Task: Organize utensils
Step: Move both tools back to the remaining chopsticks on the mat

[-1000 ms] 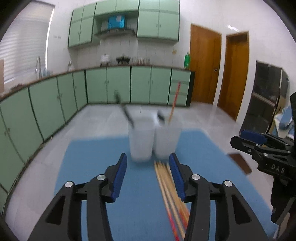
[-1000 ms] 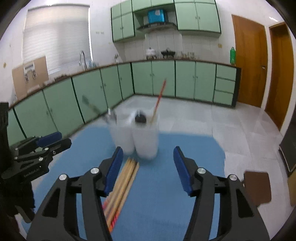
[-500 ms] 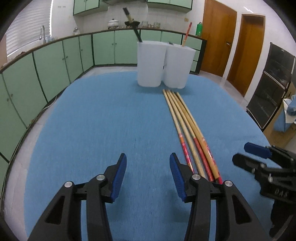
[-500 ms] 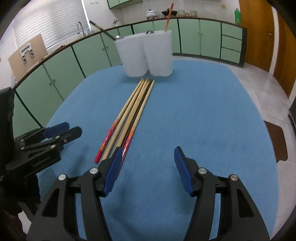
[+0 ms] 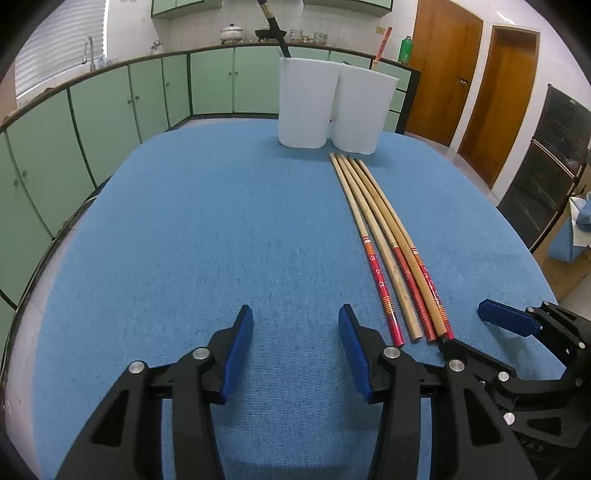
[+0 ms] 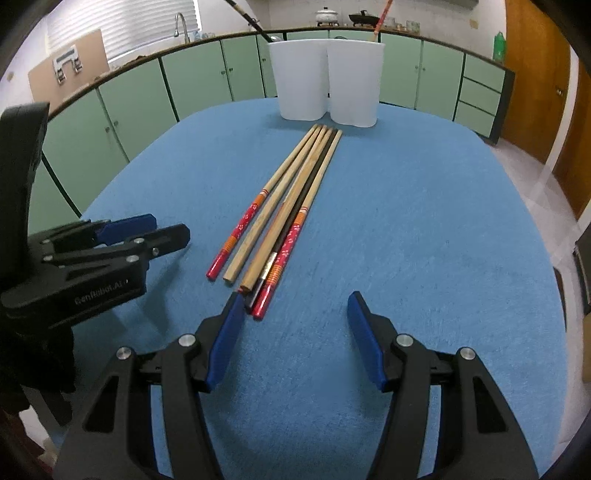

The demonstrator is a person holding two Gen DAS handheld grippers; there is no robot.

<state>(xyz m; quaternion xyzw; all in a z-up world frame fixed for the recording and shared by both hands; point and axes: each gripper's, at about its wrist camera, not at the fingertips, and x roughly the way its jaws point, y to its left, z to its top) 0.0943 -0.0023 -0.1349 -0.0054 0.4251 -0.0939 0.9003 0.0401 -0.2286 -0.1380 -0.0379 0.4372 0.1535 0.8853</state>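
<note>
While I look along the left gripper (image 5: 295, 350), its jaws stand released with only bare blue cloth between the blue pads. It hangs low over the surface (image 5: 184, 240), which is covered edge to edge by that cloth. Just to the right of my right-hand pad lies the bundle of chopsticks (image 5: 388, 251), side by side and touching, their red patterned ends nearest me and their plain tips pointing at two white holders (image 5: 332, 107) standing together at the far edge. A dark-handled utensil (image 5: 275, 29) leans out of the left holder and a red-tipped stick (image 5: 382, 46) out of the right one. The right gripper (image 5: 480, 332) reaches in from the lower right, its nearer finger close to the chopsticks' red ends. Green cabinets, two wooden doors and a dark oven surround the surface.

From the right wrist, the right gripper (image 6: 295, 325) is likewise released, nothing between its pads; its left pad sits just at the near ends of the chopsticks (image 6: 288, 206), though I cannot tell if it touches them. A black chopstick (image 6: 314, 177) shows within the bundle. The left gripper (image 6: 147, 232) juts in from the left, near the bundle but apart from it. The white holders (image 6: 328, 81) stand beyond, nothing blocking the way to them.
</note>
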